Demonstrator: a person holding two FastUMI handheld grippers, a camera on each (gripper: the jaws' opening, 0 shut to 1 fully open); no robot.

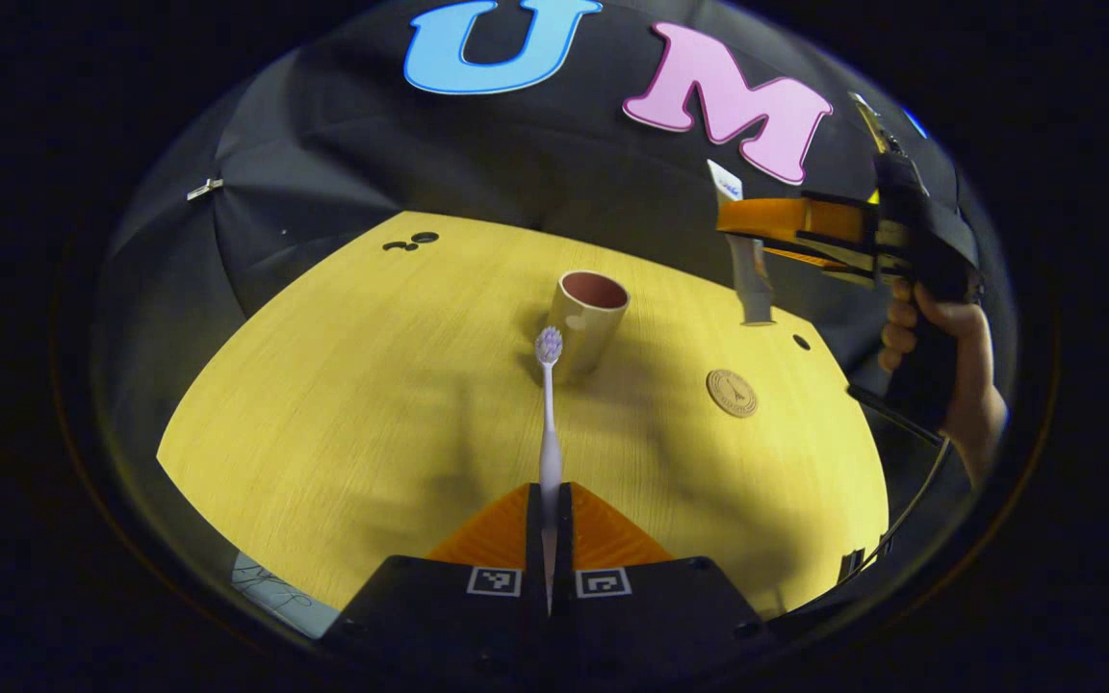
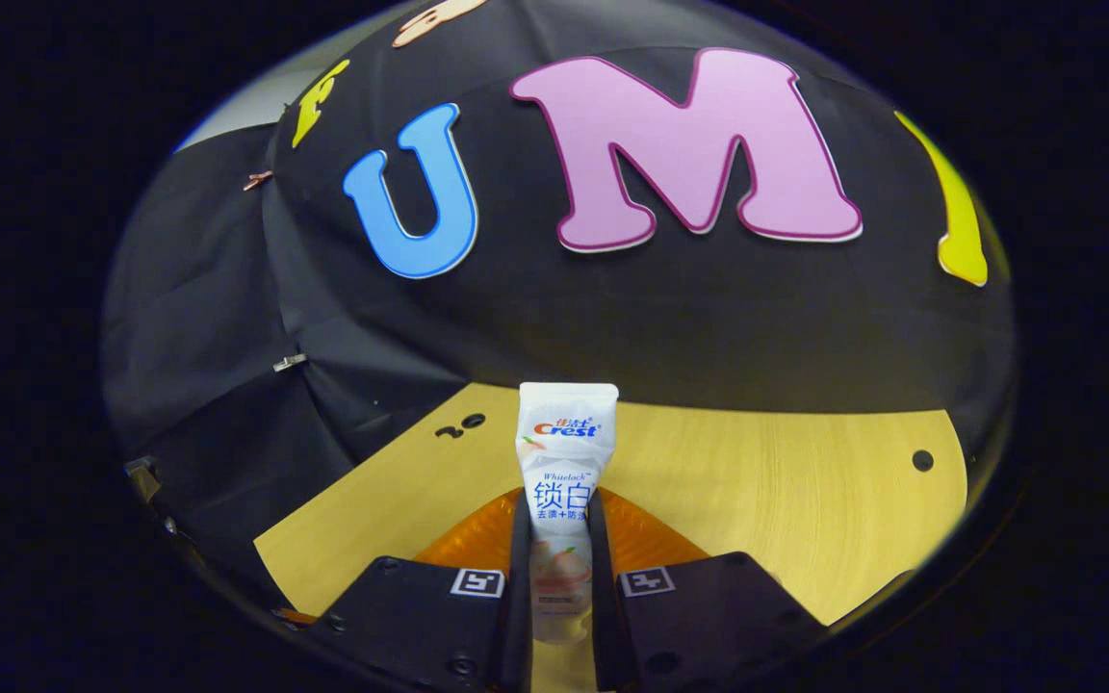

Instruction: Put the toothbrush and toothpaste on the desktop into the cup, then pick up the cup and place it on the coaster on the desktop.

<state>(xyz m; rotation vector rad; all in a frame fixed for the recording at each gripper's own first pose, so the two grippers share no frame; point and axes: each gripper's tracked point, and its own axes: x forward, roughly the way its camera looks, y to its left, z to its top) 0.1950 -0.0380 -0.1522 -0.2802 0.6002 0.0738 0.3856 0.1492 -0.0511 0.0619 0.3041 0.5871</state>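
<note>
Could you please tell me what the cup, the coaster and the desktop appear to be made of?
The beige cup with a reddish inside looks like matte plastic or glazed ceramic: smooth, even walls, no strong shine. The small round tan coaster looks like cork or wood, with a stamped emblem. The yellow desktop shows fine straight grain lines, so wood or a wood-look laminate, satin finish.

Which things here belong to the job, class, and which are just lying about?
Job: toothbrush in left gripper; toothpaste in right gripper; cup; coaster.

Lying about: paper at the desk edge; clips on the booth cloth.
</note>
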